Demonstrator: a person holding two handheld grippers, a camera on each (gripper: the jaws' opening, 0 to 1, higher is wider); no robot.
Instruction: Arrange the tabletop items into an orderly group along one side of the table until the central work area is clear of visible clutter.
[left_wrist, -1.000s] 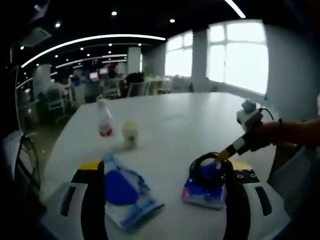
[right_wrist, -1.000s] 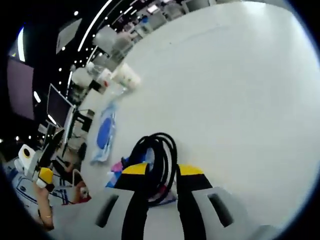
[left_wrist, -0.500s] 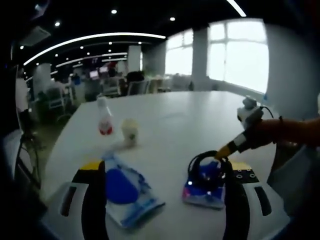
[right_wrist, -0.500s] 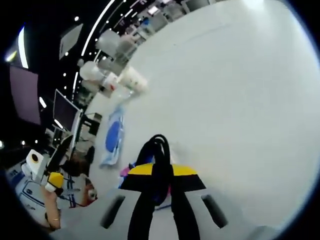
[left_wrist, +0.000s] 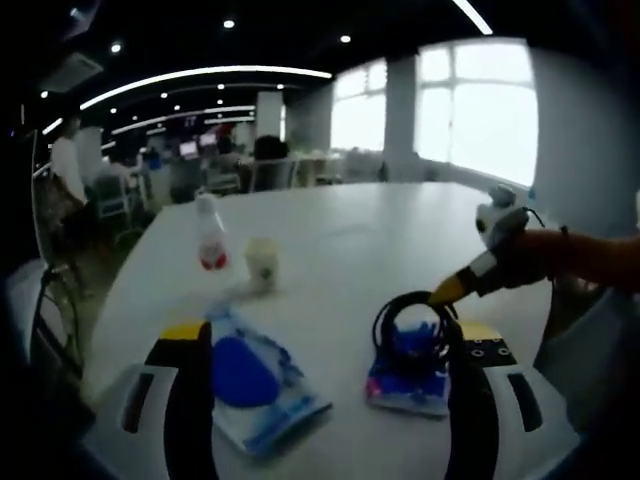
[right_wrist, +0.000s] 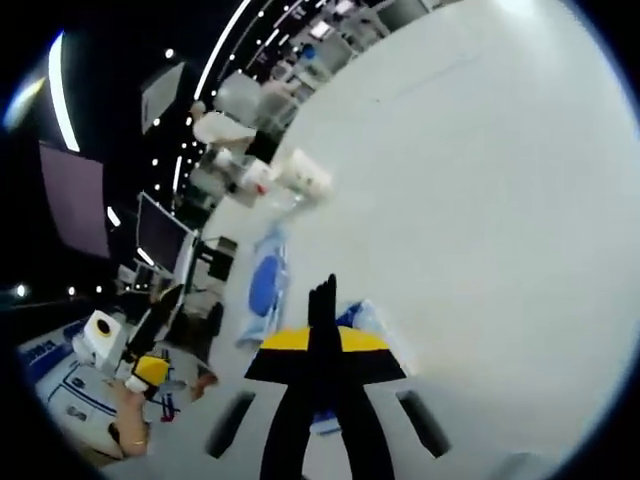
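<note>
A large white table (left_wrist: 380, 250) runs away from the camera toward bright windows in an open office. In the left gripper view, the left gripper (left_wrist: 320, 345) has its two black jaws with yellow tips spread wide apart at the bottom of the view, gripping nothing. Between those jaws, at about 7 o'clock, lies a flat white pouch (left_wrist: 255, 385) with a large round blue patch and blue trim, resting at a slant on the table. At about 5 o'clock lies a smaller blue and pink packet (left_wrist: 408, 375), flat on the table just inside the right-hand jaw. Over that packet stands a loop of black cable (left_wrist: 400, 320), thin and glossy, coiled into a ring and lifted at its top edge. The right gripper (left_wrist: 445, 293) comes in from 3 o'clock, held by an orange sleeve (left_wrist: 585, 262), its yellow tips pinching the cable at the top of the ring. Farther back, near 10 o'clock, a clear bottle with a red label (left_wrist: 209, 236) stands upright, with a small pale cup (left_wrist: 261, 264) just beside it. In the right gripper view, the jaws are pressed together on the black cable (right_wrist: 322, 300), which rises as a thin dark strand above the yellow tips, with the white pouch (right_wrist: 264, 285) at 10 o'clock beyond.
</note>
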